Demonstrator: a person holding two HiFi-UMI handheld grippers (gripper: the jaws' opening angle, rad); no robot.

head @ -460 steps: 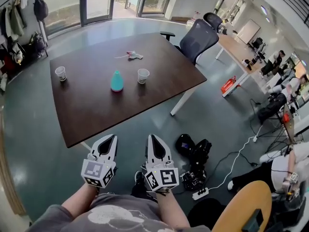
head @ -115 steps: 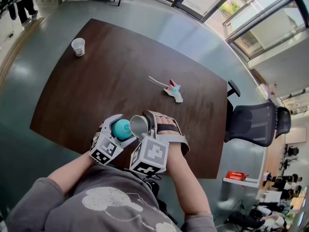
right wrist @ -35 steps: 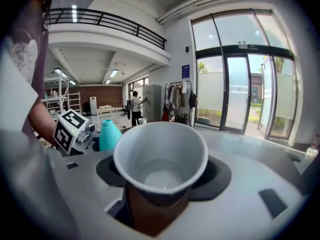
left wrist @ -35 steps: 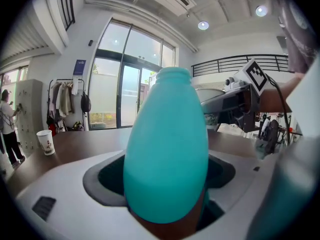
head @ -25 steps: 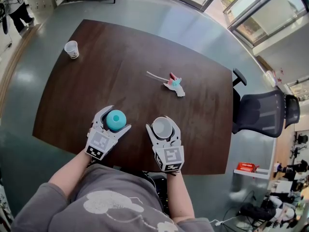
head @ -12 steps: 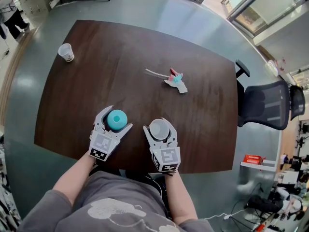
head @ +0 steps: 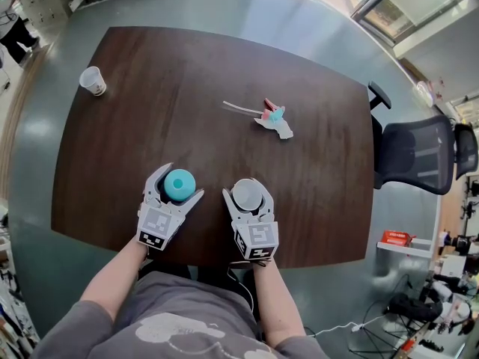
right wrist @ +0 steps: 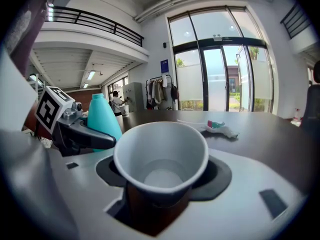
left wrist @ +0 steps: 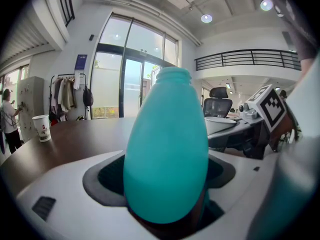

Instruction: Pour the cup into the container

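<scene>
The teal bottle-shaped container [head: 179,185] stands upright between the jaws of my left gripper [head: 182,181], which is shut on its body near the table's front edge. In the left gripper view the container [left wrist: 166,159] fills the middle and its base is hidden by the jaws. To its right, my right gripper [head: 247,190] is shut on the white paper cup [head: 247,195]. The cup [right wrist: 161,156] is upright, mouth up, and looks empty. The two grippers are side by side and a little apart. Whether either item touches the table I cannot tell.
The dark brown table [head: 187,111] carries a second paper cup [head: 93,81] at its far left corner and a small white, pink and teal scrap [head: 273,118] right of centre. A black office chair [head: 419,155] stands beyond the table's right edge.
Both grippers have sunk slightly towards the table, still holding the container and the cup. The right one has rolled a little, and the cup sits level.
</scene>
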